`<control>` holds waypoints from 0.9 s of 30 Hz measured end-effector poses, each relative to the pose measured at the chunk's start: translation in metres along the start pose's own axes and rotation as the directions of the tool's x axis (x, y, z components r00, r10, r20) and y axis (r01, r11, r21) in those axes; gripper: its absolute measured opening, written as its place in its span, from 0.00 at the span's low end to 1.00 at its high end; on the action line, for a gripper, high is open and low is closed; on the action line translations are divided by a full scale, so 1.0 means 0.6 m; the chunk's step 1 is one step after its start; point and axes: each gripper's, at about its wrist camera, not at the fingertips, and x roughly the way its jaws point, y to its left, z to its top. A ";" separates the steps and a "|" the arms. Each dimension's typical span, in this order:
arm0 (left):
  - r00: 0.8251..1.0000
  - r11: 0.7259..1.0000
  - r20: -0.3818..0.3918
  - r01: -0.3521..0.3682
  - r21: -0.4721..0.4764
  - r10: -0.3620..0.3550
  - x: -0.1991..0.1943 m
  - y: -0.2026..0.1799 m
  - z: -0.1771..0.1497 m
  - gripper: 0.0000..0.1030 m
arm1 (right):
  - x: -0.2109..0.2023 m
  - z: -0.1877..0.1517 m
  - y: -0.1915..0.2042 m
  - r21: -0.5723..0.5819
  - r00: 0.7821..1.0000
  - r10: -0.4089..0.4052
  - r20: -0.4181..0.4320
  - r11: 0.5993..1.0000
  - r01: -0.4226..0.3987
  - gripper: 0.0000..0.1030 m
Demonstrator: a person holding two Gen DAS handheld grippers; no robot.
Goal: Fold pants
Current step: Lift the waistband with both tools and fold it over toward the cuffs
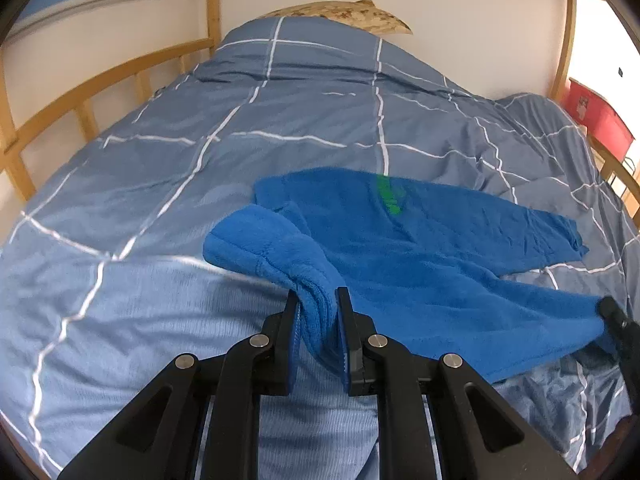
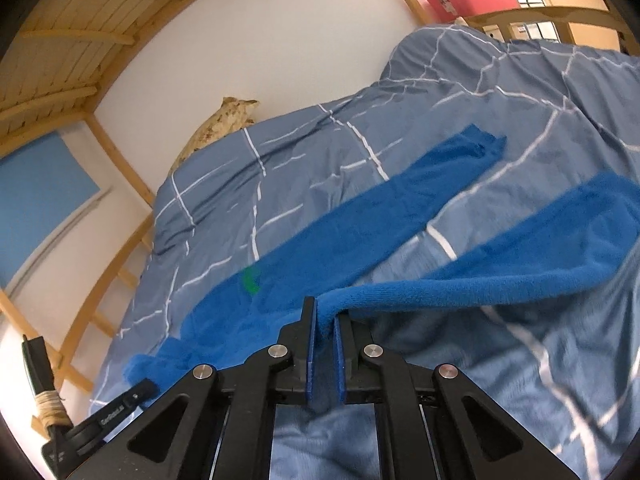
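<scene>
Both grippers, left and right, clench the near edge of the blue pants, raising it off the bed to fold over.

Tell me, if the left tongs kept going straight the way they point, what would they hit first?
Probably the blue pants they already pinch, bunched just ahead of the left tongs; beyond that, the checked duvet. Depth is hard to judge.
</scene>
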 end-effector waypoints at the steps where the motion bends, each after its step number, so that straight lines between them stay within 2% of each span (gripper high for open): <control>1: 1.000 1.000 -0.001 0.001 0.005 -0.001 0.001 -0.003 0.007 0.16 | 0.004 0.007 0.002 -0.006 1.000 0.001 0.000 1.000 -0.001 0.08; 8: 1.000 0.999 -0.007 0.013 0.042 -0.013 0.018 -0.021 0.069 0.16 | 0.039 0.060 0.020 -0.051 1.000 -0.016 0.001 0.999 0.016 0.08; 13: 0.999 1.000 -0.032 0.021 0.015 -0.020 0.057 -0.015 0.119 0.16 | 0.081 0.097 0.051 -0.099 0.999 -0.037 0.010 0.994 0.038 0.08; 19: 0.994 0.998 -0.099 0.036 -0.052 -0.041 0.133 0.009 0.170 0.16 | 0.173 0.139 0.093 -0.172 0.997 -0.073 -0.024 0.983 0.068 0.08; 27: 0.985 0.998 -0.171 0.011 -0.060 -0.021 0.230 0.017 0.211 0.16 | 0.309 0.158 0.137 -0.296 0.985 -0.146 -0.092 0.949 0.113 0.08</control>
